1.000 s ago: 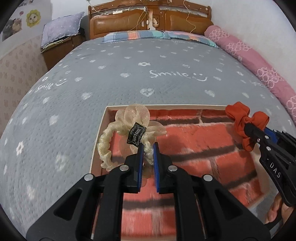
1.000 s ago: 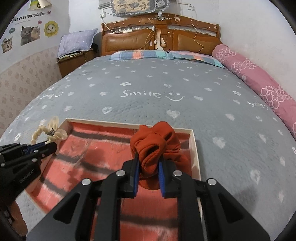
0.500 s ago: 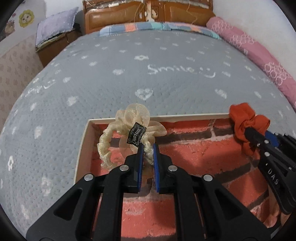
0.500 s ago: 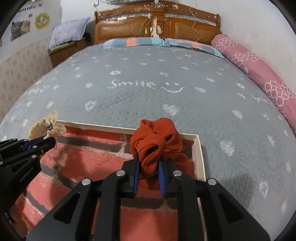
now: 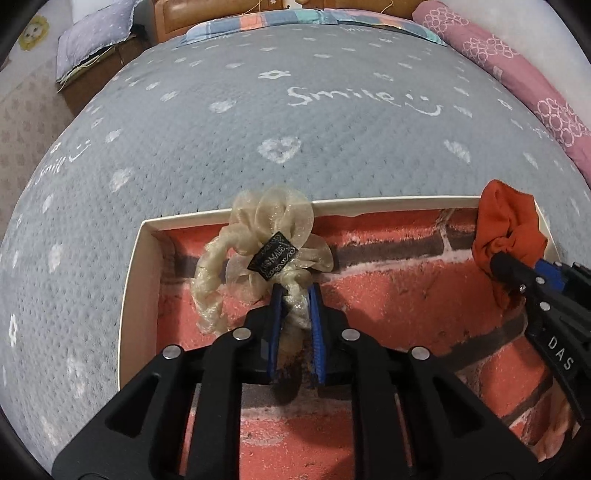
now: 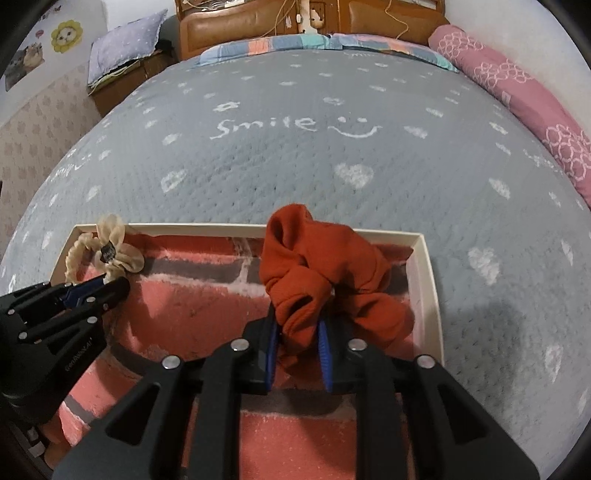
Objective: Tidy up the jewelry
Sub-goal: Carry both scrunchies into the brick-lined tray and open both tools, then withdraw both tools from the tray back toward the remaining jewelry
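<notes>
My left gripper is shut on a cream organza scrunchie with a black label, holding it over the far left corner of a shallow white-rimmed tray lined with a red brick print. My right gripper is shut on a rust-orange scrunchie over the tray's far right corner. The orange scrunchie and right gripper show at the right of the left wrist view. The cream scrunchie and left gripper show at the left of the right wrist view.
The tray lies on a bed with a grey "Smile" blanket. A pink bolster runs along the right side. A wooden headboard and a nightstand with a pillow are at the back.
Both grippers have moved lower and farther into the tray, each still holding its scrunchie. The scrunchies now hang over the tray's far corners.
</notes>
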A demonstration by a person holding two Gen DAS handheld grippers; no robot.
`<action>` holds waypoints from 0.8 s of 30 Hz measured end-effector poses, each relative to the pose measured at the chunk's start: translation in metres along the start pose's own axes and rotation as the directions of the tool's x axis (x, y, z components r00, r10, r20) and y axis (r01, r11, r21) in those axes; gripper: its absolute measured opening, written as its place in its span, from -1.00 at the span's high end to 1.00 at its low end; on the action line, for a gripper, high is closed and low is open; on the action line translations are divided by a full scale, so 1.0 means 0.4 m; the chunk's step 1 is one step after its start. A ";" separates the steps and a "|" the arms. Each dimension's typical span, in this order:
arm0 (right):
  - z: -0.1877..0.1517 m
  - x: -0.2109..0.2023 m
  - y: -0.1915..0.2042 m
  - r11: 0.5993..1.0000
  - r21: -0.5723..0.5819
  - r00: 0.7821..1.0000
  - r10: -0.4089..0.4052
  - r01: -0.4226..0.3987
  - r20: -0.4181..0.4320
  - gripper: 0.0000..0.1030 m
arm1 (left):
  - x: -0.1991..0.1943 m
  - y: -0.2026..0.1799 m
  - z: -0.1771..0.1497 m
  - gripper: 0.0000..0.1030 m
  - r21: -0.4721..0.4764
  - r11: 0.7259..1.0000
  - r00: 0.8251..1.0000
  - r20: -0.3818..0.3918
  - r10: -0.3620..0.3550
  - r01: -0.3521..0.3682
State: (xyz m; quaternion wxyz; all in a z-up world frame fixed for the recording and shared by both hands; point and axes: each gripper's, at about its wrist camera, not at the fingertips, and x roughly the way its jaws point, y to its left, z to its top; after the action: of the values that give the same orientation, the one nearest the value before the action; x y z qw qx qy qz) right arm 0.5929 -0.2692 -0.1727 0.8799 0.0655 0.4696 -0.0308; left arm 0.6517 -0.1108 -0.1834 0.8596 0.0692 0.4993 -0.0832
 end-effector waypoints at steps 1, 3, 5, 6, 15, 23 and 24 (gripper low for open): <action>0.000 -0.001 -0.001 1.000 0.002 1.000 0.004 -0.004 0.001 0.58 | -0.001 0.004 0.000 0.68 -0.008 1.000 1.000 -0.002 0.000 0.000; 0.000 -0.008 -0.002 1.000 -0.003 1.000 -0.006 0.006 0.000 0.50 | -0.005 0.010 0.003 0.55 -0.028 1.000 1.000 -0.006 -0.003 0.003; 0.000 -0.023 -0.010 1.000 0.008 1.000 0.003 -0.003 0.001 0.24 | -0.024 0.017 0.000 0.37 -0.040 0.999 1.000 0.001 -0.003 0.003; 0.000 -0.037 -0.016 1.000 0.024 1.000 0.016 -0.017 0.011 0.09 | -0.035 0.020 -0.001 0.16 -0.041 0.999 1.000 0.008 0.001 -0.001; -0.001 -0.188 -0.041 0.999 0.029 0.997 0.023 -0.025 0.076 -0.29 | -0.242 0.059 -0.006 -0.64 -0.067 0.998 0.994 0.108 0.016 -0.009; -0.016 -0.386 -0.080 0.999 0.001 0.988 -0.042 0.042 0.152 -0.59 | -0.465 0.140 -0.082 -0.90 -0.102 0.995 0.981 0.191 0.039 -0.019; -0.020 -0.413 -0.087 0.999 -0.001 0.985 -0.053 0.054 0.166 -0.62 | -0.481 0.150 -0.091 -0.90 -0.109 0.994 0.980 0.193 0.040 -0.019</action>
State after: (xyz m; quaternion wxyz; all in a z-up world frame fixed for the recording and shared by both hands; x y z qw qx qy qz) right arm 0.4902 -0.3037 -0.0431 0.9150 0.0477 0.3962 -0.0587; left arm 0.5396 -0.0307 -0.0318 0.9081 0.0223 0.4151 -0.0500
